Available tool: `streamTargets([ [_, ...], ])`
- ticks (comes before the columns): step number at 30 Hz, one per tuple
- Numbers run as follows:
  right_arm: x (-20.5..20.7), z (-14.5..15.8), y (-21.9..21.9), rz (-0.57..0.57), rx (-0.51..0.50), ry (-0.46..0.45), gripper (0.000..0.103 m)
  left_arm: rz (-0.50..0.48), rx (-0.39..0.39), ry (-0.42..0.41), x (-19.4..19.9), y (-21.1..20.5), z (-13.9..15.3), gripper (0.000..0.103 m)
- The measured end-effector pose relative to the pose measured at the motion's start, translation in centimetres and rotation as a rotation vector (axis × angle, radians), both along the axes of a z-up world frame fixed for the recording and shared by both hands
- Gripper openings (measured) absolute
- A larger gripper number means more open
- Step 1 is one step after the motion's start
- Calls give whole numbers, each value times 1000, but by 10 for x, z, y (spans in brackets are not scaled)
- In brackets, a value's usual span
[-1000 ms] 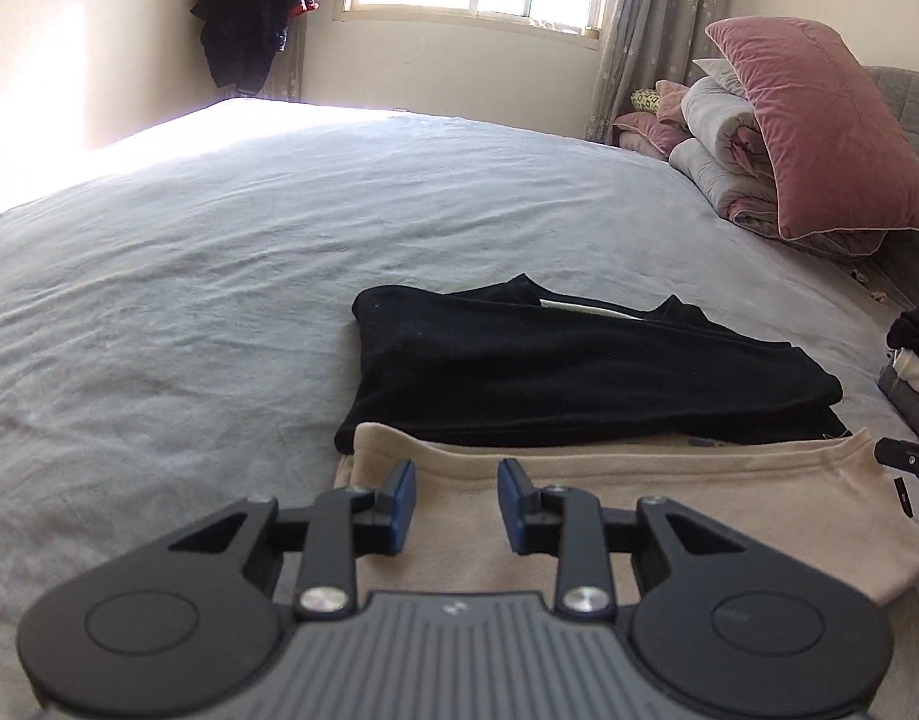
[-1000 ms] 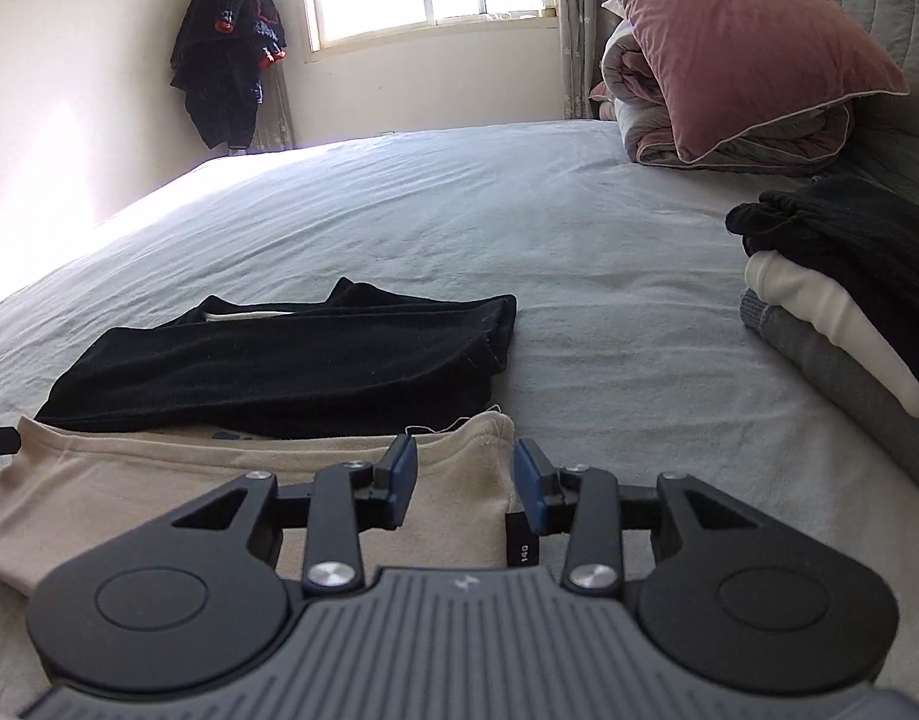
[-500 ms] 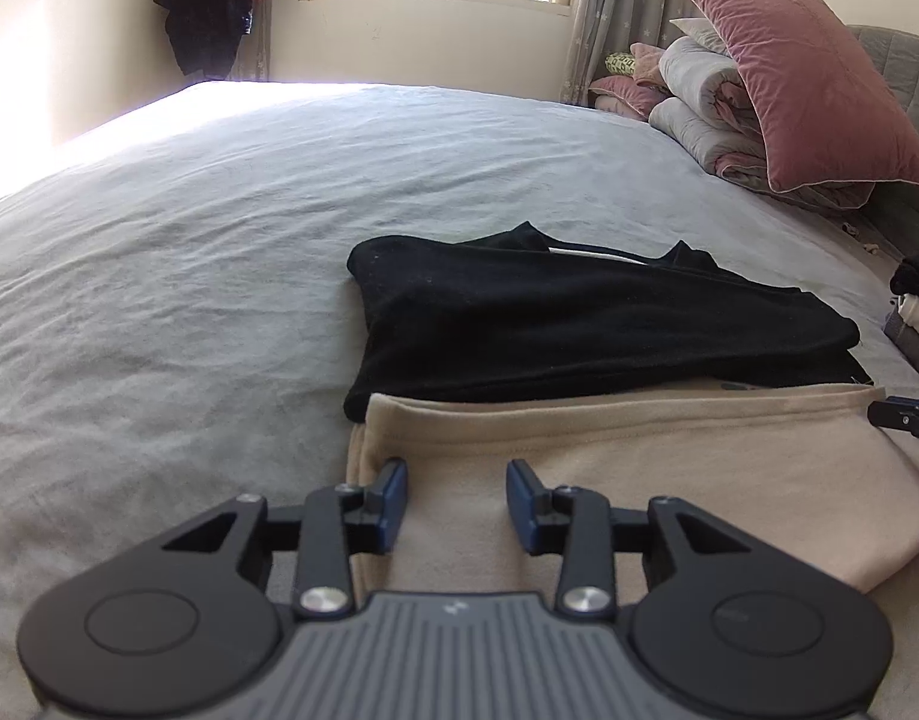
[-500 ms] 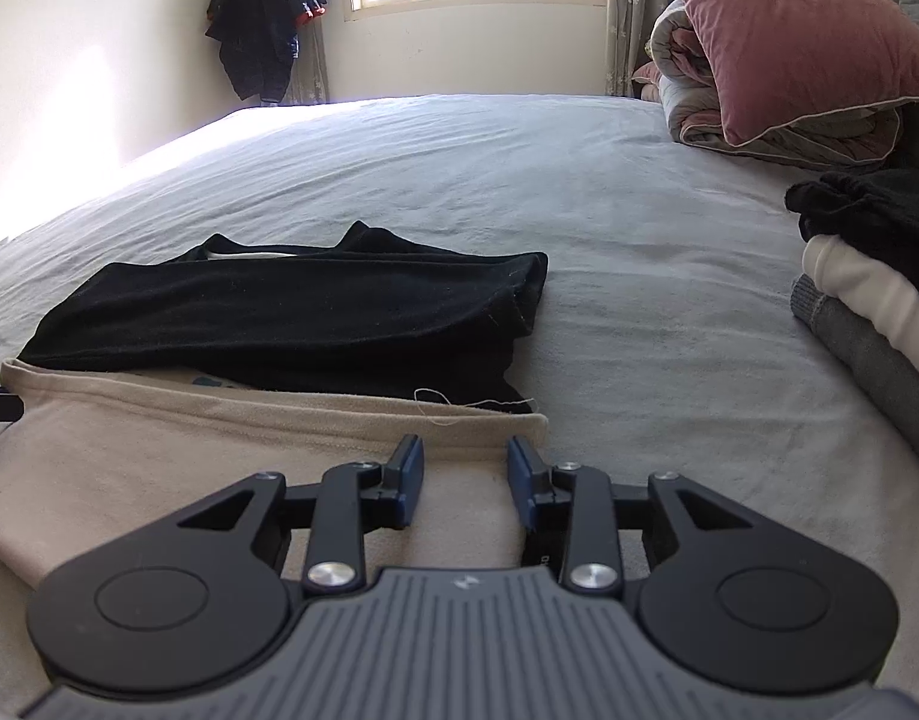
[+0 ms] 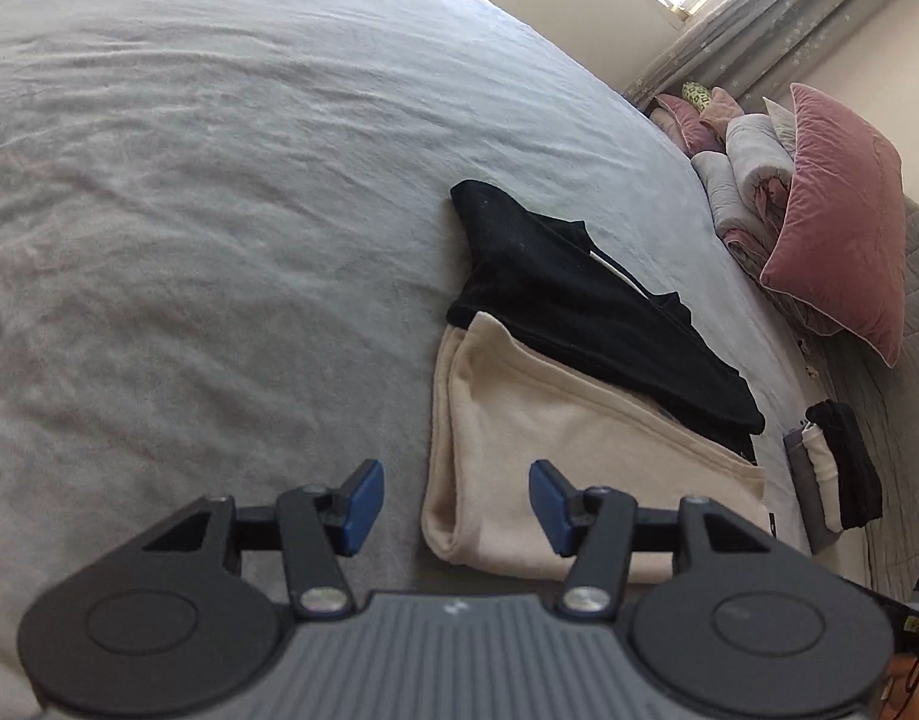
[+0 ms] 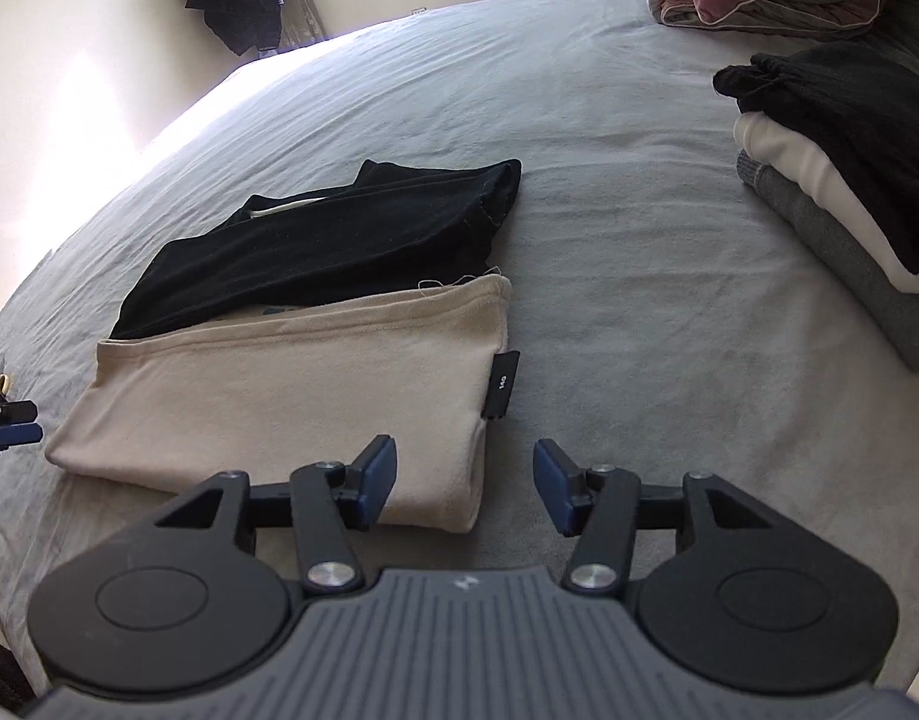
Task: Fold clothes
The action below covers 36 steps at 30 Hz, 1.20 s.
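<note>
1. Left claw (image 5: 456, 507): jaws apart, nothing between the pads; they have just been opening. It hangs over the near left end of the beige garment (image 5: 555, 450), whose rounded fold edge sits just ahead, between the two fingers in the left wrist view.
2. Right claw (image 6: 465, 495): also apart and empty, jaws just been opening. The garment's near right corner lies just ahead, partly behind the left finger; the right finger is over bare bed (image 6: 639, 240).
3. Key relation: the beige piece is a folded rectangle w/ its long axis running side to side across both claws, one claw at each short end. Each hand is nearest its own end, so a next fold prob. means gripping both ends or corners together.
4. Black garment (image 6: 339, 240) lies beyond, touching and overlapping the beige far edge; same long axis, looser fold, rumpled.
5. Materials: beige = soft knit, matte, stitched hem w/ stray thread, small black tag (image 6: 500, 384) at the right end. Bed cover = grey, lightly wrinkled.
6. Folded stack (image 6: 831, 180) (black, white, grey) sits well apart, to the right.
</note>
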State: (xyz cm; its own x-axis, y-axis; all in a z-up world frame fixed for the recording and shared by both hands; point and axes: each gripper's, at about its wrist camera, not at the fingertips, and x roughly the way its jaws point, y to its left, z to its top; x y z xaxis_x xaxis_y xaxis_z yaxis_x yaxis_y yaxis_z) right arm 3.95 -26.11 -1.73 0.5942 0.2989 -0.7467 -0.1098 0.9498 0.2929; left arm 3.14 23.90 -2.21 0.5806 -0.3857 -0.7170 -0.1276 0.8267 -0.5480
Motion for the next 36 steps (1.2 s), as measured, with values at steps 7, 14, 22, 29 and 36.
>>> streamTargets([
  [7, -9, -23, -15, -101, 204, 133, 55, 24, -217, 125, -9, -7, -33, 54],
  [14, -2, -29, -12, -174, 318, 123, 56, 111, -324, 136, -4, -21, -54, 51],
  [22, 6, -36, -17, -203, 370, 117, 36, 165, -341, 139, 5, -23, -63, 19],
  [29, 4, -48, -38, -239, 543, 169, 16, 159, -373, 130, 9, -20, -67, 7],
  [36, 8, -37, -49, -253, 693, 177, 15, 169, -450, 79, 7, -18, -57, 6],
])
